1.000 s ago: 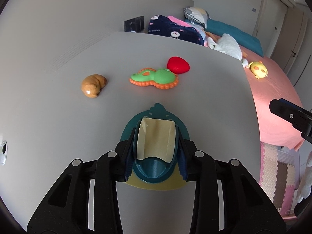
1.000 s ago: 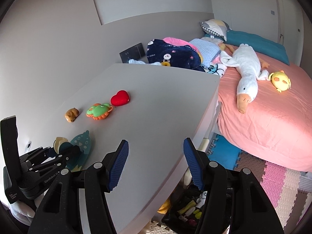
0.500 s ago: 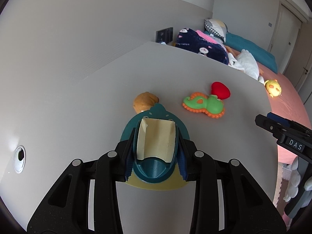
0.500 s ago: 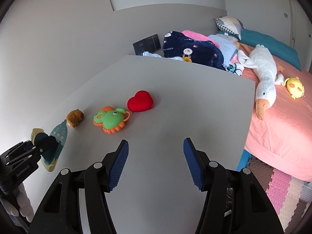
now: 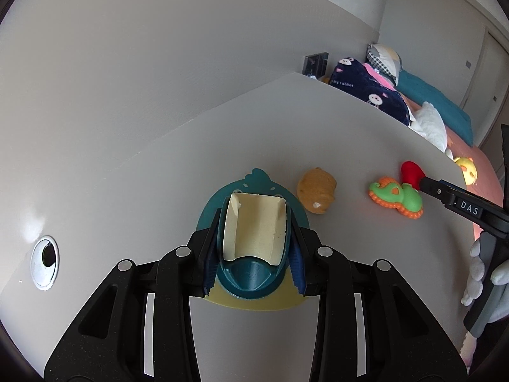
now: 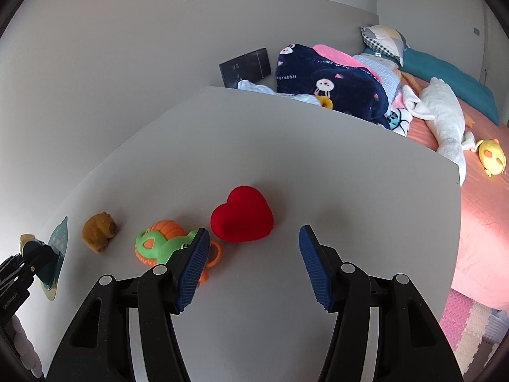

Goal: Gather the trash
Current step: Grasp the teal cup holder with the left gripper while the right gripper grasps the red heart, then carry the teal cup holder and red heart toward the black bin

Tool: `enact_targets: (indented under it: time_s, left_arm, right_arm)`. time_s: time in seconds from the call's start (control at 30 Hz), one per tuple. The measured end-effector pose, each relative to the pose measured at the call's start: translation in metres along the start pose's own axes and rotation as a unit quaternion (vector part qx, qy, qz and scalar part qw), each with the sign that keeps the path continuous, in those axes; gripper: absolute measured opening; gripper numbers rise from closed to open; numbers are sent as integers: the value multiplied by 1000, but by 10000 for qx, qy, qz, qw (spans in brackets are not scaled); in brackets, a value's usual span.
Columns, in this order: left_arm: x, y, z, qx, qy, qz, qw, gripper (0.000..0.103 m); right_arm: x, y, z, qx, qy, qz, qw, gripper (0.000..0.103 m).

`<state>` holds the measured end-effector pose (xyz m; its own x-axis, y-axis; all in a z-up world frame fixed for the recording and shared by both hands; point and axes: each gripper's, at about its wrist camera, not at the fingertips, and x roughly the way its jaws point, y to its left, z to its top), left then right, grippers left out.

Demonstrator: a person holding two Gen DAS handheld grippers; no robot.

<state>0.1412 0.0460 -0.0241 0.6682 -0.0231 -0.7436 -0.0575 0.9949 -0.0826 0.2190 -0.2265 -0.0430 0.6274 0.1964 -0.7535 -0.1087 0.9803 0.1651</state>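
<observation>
My left gripper (image 5: 254, 254) is shut on the handle of a small teal and cream dustpan (image 5: 254, 222), held above the grey table (image 5: 318, 121); the dustpan also shows at the left edge of the right wrist view (image 6: 54, 254). An orange-brown toy (image 5: 318, 194) lies just right of the dustpan's front. A green and orange toy (image 6: 162, 245) and a red heart (image 6: 241, 215) lie on the table. My right gripper (image 6: 254, 262) is open, close in front of the heart, its left finger over the green toy's edge.
A cable hole (image 5: 46, 261) sits in the table at the left. A wall runs along the table's left side. A bed with pink cover (image 6: 483, 210), a navy blanket (image 6: 331, 86), a white goose plush (image 6: 445, 117) and a yellow toy (image 6: 491, 156) lies beyond the right edge.
My left gripper with the dustpan has swung left, so the toys now sit to its right. My right gripper has moved forward toward the red heart and green toy.
</observation>
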Motion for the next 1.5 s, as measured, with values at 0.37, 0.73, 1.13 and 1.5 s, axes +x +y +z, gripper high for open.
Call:
enact_targets:
  time_s: [0.37, 0.73, 1.13, 1.5]
  left_arm:
    - [5, 11, -2, -271, 36, 157, 9995, 36]
    - [10, 10, 1, -326, 44, 253, 9991, 36]
    - [9, 0, -2, -252, 68, 326, 9991, 36]
    - [-14, -34, -5, 9, -31, 144, 9999, 36]
  right_arm:
    - [20, 5, 9, -92, 138, -106, 9998, 59]
    - [14, 6, 6, -176, 160, -85, 9997, 48]
    - [-16, -7, -3, -141, 94, -8, 9999, 48]
    - [-57, -12, -21, -237, -5, 106, 9997, 48]
